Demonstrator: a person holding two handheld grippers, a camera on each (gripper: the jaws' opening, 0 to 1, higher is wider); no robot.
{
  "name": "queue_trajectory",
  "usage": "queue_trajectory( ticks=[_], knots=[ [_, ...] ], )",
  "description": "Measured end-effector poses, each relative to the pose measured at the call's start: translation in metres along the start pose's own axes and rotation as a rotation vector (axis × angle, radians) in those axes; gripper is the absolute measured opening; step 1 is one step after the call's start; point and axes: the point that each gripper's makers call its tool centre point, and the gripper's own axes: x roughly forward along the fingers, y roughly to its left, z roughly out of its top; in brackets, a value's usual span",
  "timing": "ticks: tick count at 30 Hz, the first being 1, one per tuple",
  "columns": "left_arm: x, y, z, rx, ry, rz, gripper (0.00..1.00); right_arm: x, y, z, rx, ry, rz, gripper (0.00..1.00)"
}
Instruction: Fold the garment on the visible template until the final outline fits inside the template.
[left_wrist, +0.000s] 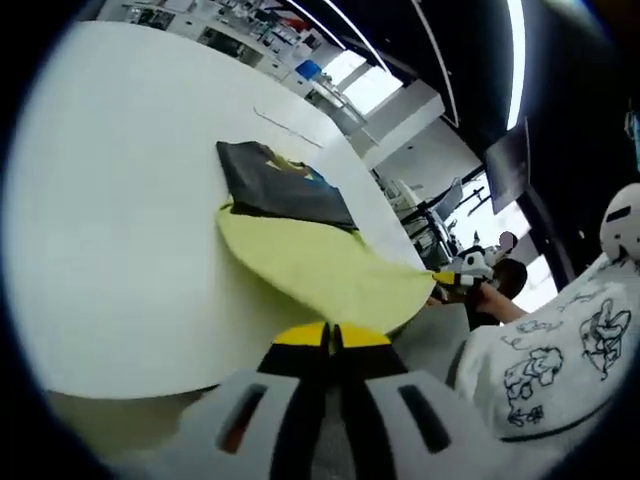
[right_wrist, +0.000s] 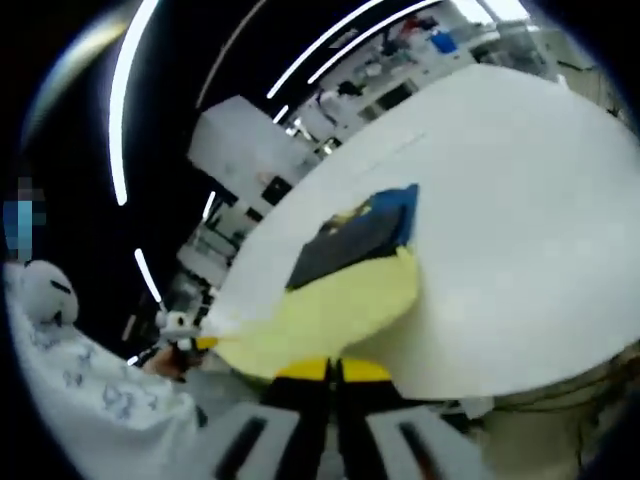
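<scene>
Table: we see the white table (left_wrist: 120, 200) across the left and centre of the left gripper view, and across the right half of the right gripper view.

Template: a thin drawn line (left_wrist: 290, 128) shows on the table in the upper centre of the left gripper view, beyond the garment – we take it for an edge of the template, though we cannot trace the whole outline.

Garment: the yellow garment (left_wrist: 320, 265) lies in the centre of the left gripper view, one part spread on the table, the near edge lifted and pulled taut toward both grippers. In the right gripper view it sits centre-low (right_wrist: 330, 305).

Dark piece: a dark cloth with a blue and yellow print (left_wrist: 280, 185) rests at the far end of the yellow cloth, touching it; we cannot tell whether it belongs to the same garment.

Left gripper: the left gripper (left_wrist: 332, 338) at bottom centre has its jaws together, clamped on the garment's near edge.

Right gripper: the right gripper (right_wrist: 333, 370) at bottom centre of its own view is likewise pressed onto the yellow edge; it also appears at the right of the left gripper view.

Progress: we judge a fold to be under way – the lifted edge is not yet laid down, and the fit inside the template is still to be checked.
</scene>
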Motion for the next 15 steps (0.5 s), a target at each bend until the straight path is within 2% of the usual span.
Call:
queue_trajectory(
  ticks=[5, 8, 12, 15],
  knots=[
    [0.010, -0.002, 0.030, 0.052, -0.024, -0.006, 0.00, 0.016, 0.017, 0.017, -0.020, -0.017, 0.028, 0.00],
    [0.017, 0.001, 0.050, 0.068, -0.048, -0.012, 0.00, 0.025, 0.019, 0.029, -0.038, -0.022, 0.038, 0.00],
    [0.031, 0.014, 0.074, 0.125, -0.065, 0.005, 0.00, 0.041, 0.020, 0.057, -0.043, -0.051, 0.054, 0.00],
    [0.042, 0.022, 0.094, 0.129, -0.093, 0.004, 0.00, 0.053, 0.019, 0.076, -0.057, -0.065, 0.057, 0.00]
  ],
)
